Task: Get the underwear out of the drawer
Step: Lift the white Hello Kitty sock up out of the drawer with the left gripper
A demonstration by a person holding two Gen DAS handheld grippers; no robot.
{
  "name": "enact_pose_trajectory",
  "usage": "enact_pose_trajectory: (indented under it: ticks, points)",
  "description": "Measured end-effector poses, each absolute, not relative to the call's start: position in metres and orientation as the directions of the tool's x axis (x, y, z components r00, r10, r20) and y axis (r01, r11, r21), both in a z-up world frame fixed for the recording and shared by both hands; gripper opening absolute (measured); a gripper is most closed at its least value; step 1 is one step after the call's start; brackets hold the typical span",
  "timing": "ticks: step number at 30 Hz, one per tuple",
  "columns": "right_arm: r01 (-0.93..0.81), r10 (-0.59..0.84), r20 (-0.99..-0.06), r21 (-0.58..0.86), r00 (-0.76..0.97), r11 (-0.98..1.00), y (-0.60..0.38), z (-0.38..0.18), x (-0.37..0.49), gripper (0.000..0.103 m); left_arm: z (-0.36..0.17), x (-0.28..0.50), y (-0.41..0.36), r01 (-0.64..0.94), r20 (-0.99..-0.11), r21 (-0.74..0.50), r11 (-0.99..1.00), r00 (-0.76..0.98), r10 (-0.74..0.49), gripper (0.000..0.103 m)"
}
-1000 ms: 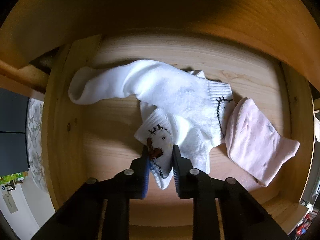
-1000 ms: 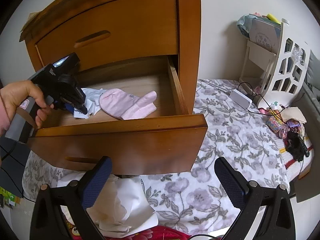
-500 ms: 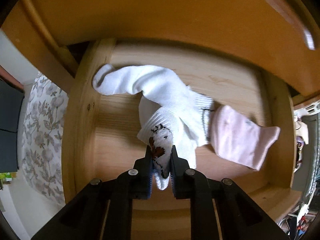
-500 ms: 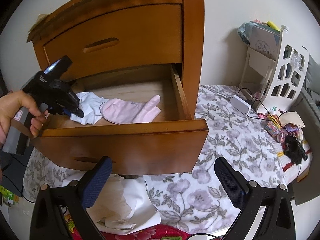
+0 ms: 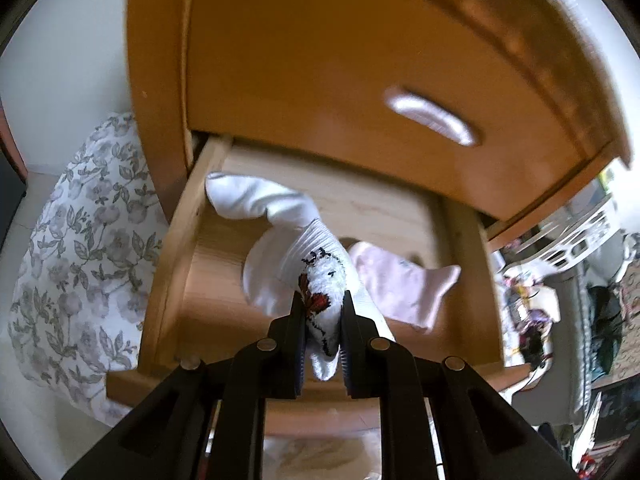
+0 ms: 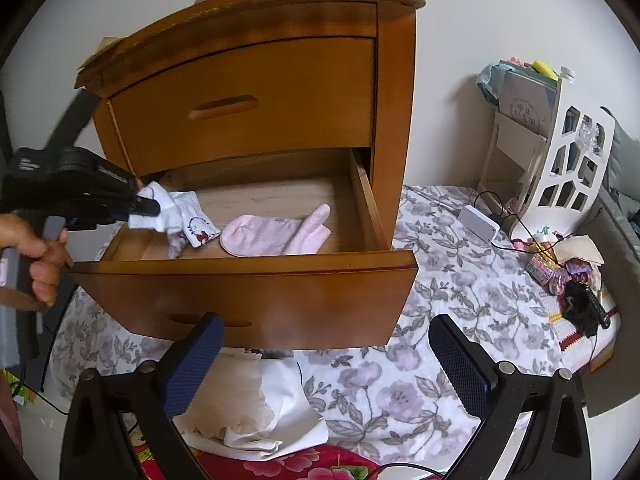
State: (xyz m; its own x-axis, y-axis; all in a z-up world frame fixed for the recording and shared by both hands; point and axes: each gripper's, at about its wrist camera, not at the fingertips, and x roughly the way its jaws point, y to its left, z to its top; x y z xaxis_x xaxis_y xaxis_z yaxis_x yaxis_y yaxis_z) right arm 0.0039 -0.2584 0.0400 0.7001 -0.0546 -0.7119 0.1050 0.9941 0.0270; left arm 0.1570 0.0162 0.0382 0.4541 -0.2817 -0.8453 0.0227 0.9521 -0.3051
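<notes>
Under the drawer (image 6: 256,304), crumpled cloth (image 6: 256,412) shows only rightward.

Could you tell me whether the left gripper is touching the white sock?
Touching. In the left wrist view, the left gripper is shut on the white sock, with both pads pressing on the fabric.

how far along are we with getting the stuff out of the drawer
Done: the drawer stands open. In hand: the left gripper is clamped on a white sock, with more white fabric hanging into the drawer. Left: the pink sock lies on the drawer floor; the right gripper is open and empty.
</notes>
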Motion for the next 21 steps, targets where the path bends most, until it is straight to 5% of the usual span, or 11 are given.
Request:
enact_pose_trajectory:
  ticks: [21]
  points:
    - [0.068,-0.052,-0.685,-0.005,0.726,0.998,-0.236,0.058,-0.013,0.103,0.147,0.045,0.045,0.143,-0.602,-0.402,0.904,0.703,-0.379,0.015]
